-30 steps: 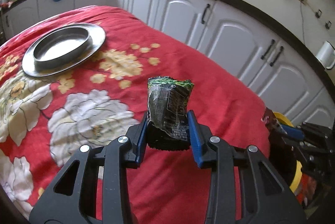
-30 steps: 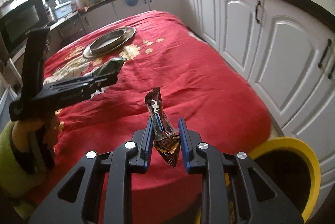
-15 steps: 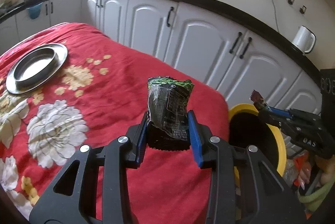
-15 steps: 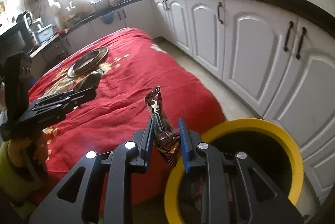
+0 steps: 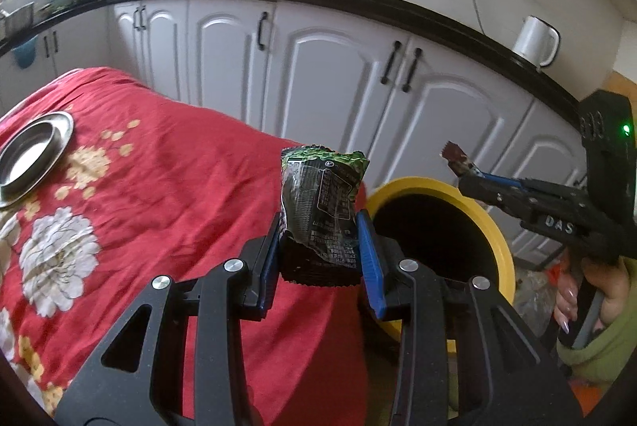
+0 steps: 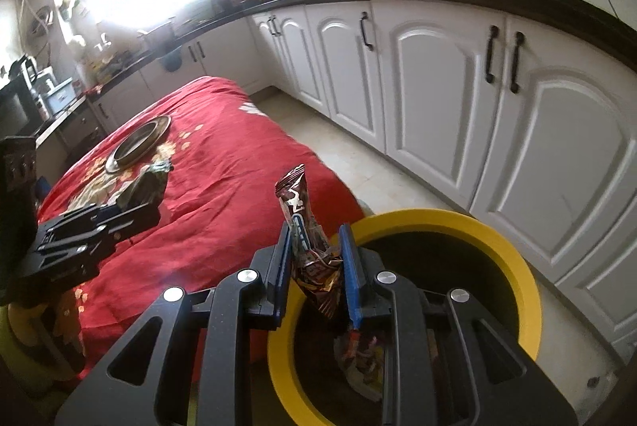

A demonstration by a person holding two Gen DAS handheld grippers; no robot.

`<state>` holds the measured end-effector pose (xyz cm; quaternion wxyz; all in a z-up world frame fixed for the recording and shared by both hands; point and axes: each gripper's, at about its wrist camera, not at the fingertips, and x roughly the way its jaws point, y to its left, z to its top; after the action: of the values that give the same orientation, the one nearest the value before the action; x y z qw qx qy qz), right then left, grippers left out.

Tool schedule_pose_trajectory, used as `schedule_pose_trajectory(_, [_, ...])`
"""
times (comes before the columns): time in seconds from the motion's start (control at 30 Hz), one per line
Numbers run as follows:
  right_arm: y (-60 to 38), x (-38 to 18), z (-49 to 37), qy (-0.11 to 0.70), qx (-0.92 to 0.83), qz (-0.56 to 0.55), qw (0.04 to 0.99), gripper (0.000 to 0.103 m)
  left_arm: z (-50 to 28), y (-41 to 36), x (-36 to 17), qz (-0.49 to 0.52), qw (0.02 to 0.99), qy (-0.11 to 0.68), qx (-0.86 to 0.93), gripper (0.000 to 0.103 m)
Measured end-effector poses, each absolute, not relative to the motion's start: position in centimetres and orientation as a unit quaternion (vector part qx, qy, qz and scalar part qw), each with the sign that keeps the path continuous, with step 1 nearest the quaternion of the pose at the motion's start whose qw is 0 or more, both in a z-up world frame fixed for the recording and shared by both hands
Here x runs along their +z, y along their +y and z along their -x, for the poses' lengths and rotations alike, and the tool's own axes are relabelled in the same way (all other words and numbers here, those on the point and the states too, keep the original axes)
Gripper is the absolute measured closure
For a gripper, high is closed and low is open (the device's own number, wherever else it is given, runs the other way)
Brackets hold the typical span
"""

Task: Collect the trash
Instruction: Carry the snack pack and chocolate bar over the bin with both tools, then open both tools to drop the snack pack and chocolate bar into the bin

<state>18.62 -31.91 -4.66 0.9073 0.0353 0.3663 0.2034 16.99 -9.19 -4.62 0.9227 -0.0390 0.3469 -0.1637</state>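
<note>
My left gripper (image 5: 320,227) is shut on a dark green crumpled snack wrapper (image 5: 320,199), held over the table's right end beside the bin. My right gripper (image 6: 314,239) is shut on a brown chocolate wrapper (image 6: 300,211) and holds it over the near rim of the yellow-rimmed trash bin (image 6: 513,258). Some wrappers lie inside the bin (image 6: 358,350). In the left wrist view the bin (image 5: 497,247) stands at the table's end, and the right gripper (image 5: 466,175) with its brown wrapper (image 5: 456,157) hovers above it. The left gripper also shows in the right wrist view (image 6: 135,211).
A table with a red floral cloth (image 5: 167,163) holds a steel plate (image 5: 28,155) at its far left. White cabinets (image 5: 326,67) under a black counter run behind the table and bin. A white mug (image 5: 535,42) stands on the counter.
Both grippers have swung right from over the table toward the bin, still holding their wrappers. The right gripper now sits over the bin's rim.
</note>
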Motion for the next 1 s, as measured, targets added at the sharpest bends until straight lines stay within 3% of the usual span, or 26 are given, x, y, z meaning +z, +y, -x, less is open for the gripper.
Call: schedule_pose_trajectory(1.0, [-39.9, -8.7, -17.7, 0.411, 0.134, -0.097, 0.896, 0.080, -14.8, -19.3, -8.0, -0.051, 0.883, 0.380, -0.271, 0.074])
